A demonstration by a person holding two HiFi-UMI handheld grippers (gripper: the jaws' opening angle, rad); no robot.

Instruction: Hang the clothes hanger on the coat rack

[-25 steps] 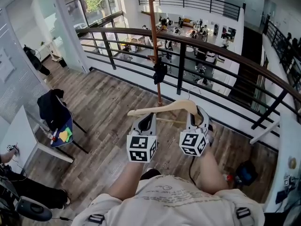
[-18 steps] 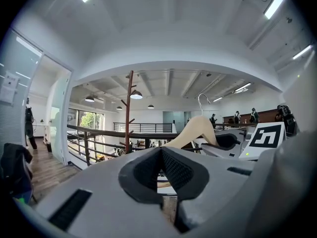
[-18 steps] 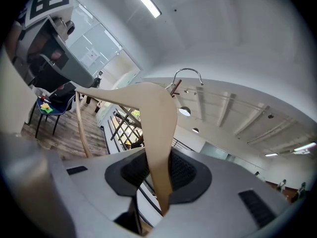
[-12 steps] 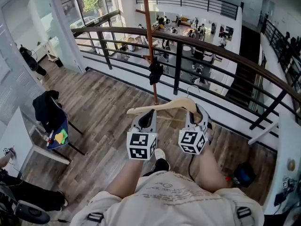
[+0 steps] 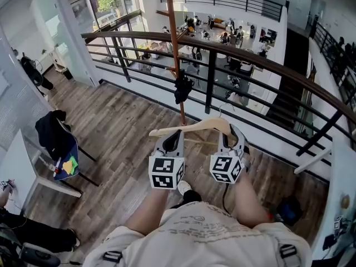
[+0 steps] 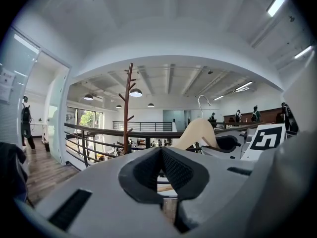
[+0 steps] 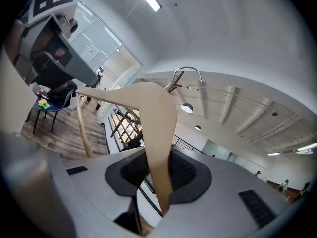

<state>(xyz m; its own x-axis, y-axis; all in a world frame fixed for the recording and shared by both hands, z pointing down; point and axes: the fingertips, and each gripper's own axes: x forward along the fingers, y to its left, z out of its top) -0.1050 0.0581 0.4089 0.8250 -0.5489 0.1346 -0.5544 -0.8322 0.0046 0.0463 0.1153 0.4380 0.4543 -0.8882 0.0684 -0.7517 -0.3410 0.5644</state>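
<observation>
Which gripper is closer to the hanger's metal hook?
The right gripper, clamped on the wooden hanger right beside its hook; the left gripper sits farther along, toward the hanger's other end.

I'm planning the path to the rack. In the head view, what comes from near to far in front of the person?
left tongs and right tongs → hanger → coat rack → railing

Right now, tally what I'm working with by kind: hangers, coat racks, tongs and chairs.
wooden hanger: 1
coat rack: 1
tongs: 2, left tongs and right tongs
chair: 1
Total: 5
</observation>
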